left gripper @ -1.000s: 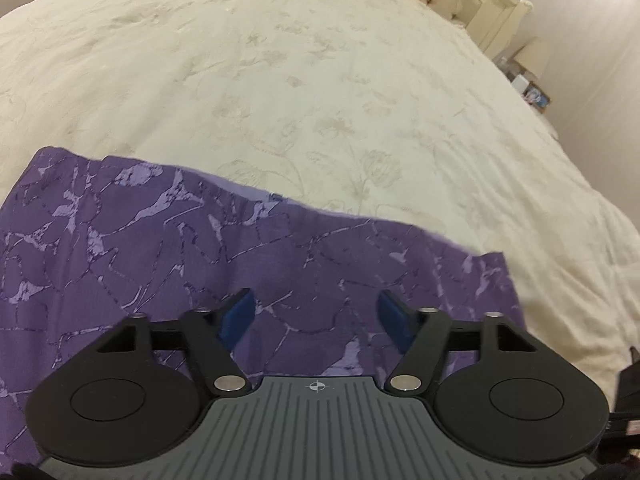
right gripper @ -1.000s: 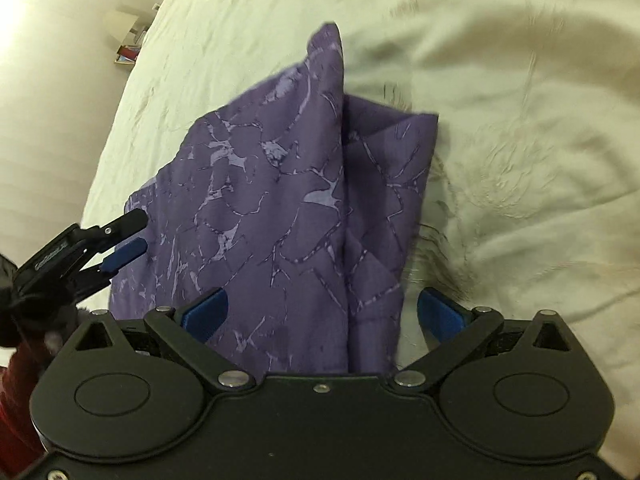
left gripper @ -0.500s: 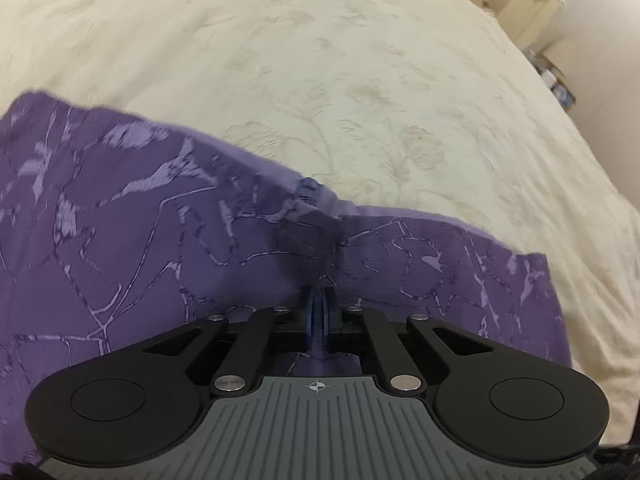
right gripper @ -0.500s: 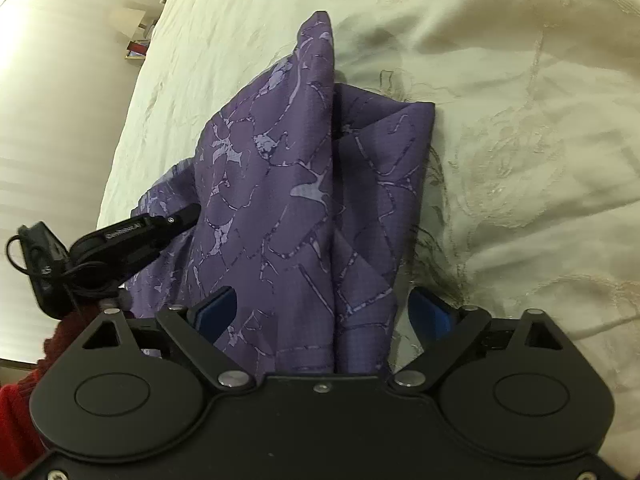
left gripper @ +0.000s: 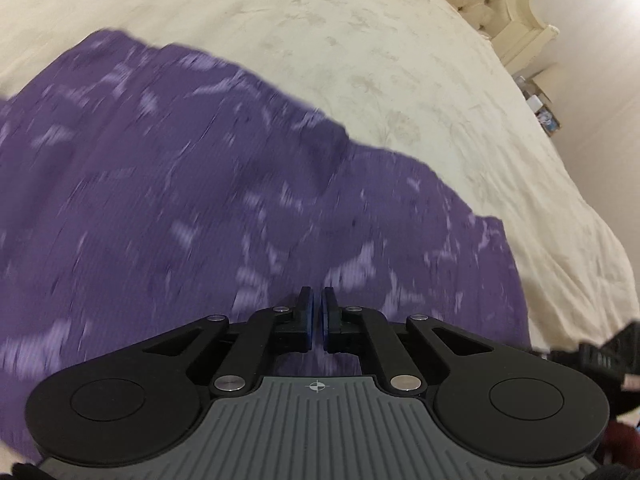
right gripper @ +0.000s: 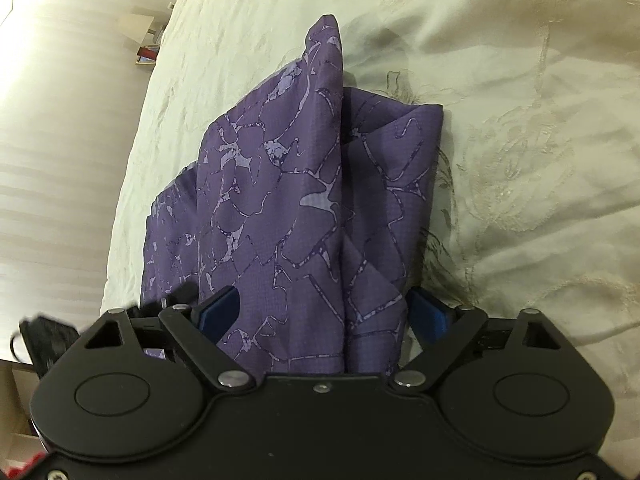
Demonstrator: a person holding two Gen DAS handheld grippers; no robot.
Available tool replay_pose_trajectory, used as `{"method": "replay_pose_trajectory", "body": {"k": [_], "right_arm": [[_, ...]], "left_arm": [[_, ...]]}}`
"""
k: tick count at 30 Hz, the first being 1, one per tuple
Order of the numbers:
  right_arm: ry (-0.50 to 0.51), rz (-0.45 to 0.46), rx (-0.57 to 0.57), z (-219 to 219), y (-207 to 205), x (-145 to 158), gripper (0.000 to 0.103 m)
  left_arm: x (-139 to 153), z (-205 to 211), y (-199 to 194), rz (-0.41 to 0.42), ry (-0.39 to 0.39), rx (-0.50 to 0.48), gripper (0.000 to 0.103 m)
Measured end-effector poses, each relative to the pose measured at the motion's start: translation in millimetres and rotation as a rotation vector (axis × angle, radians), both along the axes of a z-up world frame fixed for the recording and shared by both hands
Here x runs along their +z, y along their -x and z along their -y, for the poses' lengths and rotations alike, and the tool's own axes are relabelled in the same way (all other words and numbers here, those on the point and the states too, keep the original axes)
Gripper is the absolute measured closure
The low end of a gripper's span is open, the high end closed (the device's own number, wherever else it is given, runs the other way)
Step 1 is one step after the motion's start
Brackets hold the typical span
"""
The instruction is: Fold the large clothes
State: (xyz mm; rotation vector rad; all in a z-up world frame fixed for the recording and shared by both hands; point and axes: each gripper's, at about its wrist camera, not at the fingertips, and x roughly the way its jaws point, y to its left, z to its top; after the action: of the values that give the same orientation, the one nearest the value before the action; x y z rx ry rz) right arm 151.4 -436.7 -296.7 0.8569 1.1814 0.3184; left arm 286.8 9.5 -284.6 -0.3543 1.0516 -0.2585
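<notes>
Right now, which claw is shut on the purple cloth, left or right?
The left claw: its blue pads meet with the purple cloth pinched between them. The right claw stands wide open, its pads straddling the cloth's folded edge without gripping.

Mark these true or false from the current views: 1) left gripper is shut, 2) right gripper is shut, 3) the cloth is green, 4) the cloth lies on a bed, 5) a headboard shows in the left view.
1) The left gripper is shut. True; its pads are nearly together over the cloth, though whether fabric is pinched is hidden.
2) The right gripper is shut. False; its jaws stand wide, the cloth between them.
3) The cloth is green. False; it is purple with a lighter pattern.
4) The cloth lies on a bed. True.
5) A headboard shows in the left view. True; tufted, cream.
</notes>
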Motion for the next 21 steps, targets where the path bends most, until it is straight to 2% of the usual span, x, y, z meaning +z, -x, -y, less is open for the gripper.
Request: {"method": "replay_pose_trajectory", "body": {"k": [5, 12, 16, 21], "right_arm": [[-0.011, -0.008, 0.001, -3, -5, 0, 0.013], [-0.013, -0.023, 0.026, -4, -11, 2, 0.060], [-0.007, -0.009, 0.033, -7, -12, 9, 0.069], [-0.022, 0.001, 0.026, -9, -12, 20, 0.073]], "left_arm": [[-7, -5, 15, -0.015, 0.029, 0.061, 0.097], [-16, 5, 7, -0.029, -0.028, 0.055, 0.098], [-17, 8, 5, -0.030, -0.049, 0.051, 0.098], [-18, 5, 7, -0.030, -0.037, 0.064, 0.098]]}}
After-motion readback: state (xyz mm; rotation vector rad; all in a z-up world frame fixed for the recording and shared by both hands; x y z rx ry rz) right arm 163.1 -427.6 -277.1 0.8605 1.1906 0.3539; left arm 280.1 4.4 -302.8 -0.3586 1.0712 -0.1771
